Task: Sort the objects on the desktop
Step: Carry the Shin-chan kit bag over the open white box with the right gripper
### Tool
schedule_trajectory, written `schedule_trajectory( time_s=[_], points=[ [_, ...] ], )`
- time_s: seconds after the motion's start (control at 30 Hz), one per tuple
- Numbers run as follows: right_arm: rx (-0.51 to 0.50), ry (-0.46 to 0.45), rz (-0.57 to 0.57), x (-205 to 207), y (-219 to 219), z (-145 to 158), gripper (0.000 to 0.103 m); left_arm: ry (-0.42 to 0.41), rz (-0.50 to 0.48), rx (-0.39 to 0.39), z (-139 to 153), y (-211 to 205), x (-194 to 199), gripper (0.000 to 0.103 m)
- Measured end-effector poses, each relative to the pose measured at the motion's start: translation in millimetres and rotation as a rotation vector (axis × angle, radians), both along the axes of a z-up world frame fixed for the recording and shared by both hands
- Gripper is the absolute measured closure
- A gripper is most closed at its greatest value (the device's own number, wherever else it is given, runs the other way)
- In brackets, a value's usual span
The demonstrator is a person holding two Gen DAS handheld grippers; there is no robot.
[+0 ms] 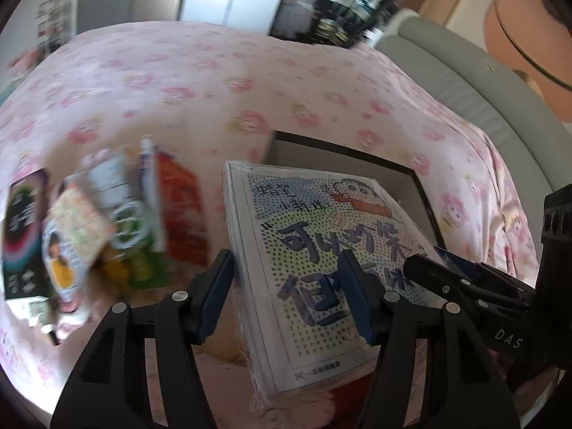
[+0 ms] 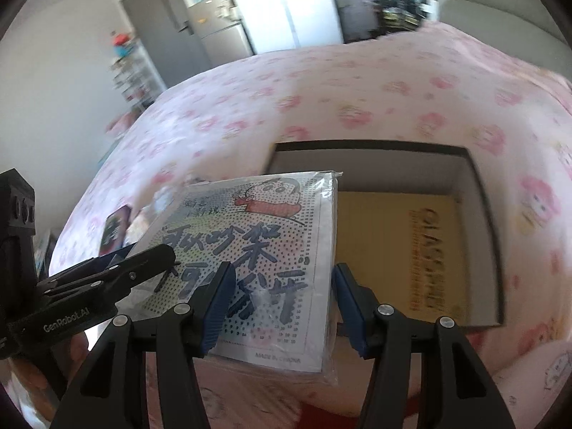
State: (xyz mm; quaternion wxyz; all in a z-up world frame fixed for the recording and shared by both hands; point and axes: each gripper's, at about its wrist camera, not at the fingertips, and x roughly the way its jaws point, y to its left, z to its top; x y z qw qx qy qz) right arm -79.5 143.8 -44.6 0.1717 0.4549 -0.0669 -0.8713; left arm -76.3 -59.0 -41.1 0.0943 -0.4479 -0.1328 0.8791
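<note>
Both grippers, left gripper [image 1: 289, 296] and right gripper [image 2: 282, 304], pinch the plastic-wrapped cartoon board [image 2: 257, 261] between their jaws, an open box [image 2: 479, 186] beyond them.

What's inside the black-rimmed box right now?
The box holds a flat yellow item with orange lettering lying on its bottom. The plastic-wrapped cartoon pack, gripped on both sides by the two grippers, covers the box's left part, so anything there is hidden.

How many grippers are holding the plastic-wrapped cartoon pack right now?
2. The left gripper clamps the left edge of the cartoon pack; the right gripper clamps its right edge, beside the open box.
</note>
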Motion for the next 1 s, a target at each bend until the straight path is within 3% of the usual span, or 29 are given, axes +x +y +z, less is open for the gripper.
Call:
schedule_trajectory(
  time_s=[0.23,0.4,0.63,0.83,1.0],
  points=[
    [-0.004,0.0,-0.058,-20.3,61.0,-14.6,0.05,-0.028,-0.093,0.006,-13.0,60.9,-41.7,0.043],
    [-0.031,-0.06,-0.046,-53.7,91.5,-39.0,0.05,-0.084,-0.128,0.006,-33.0,84.1,-71.9,0.043],
    [0.035,-0.081,0.014,-90.2,96.8,-60.1,0.05,-0.169,-0.145,0.018,-64.6,98.2,-113.9,0.043],
    [0.011,-0.127,0.017,-94.8,105.7,-85.8,0.051,-0.225,-0.156,-0.016,-83.7,102.6,-114.4,0.042],
    [0.061,-0.104,0.027,-92.9,100.5,-88.5,0.05,-0.26,-0.143,0.006,-93.4,99.9,-112.8,0.042]
  ],
)
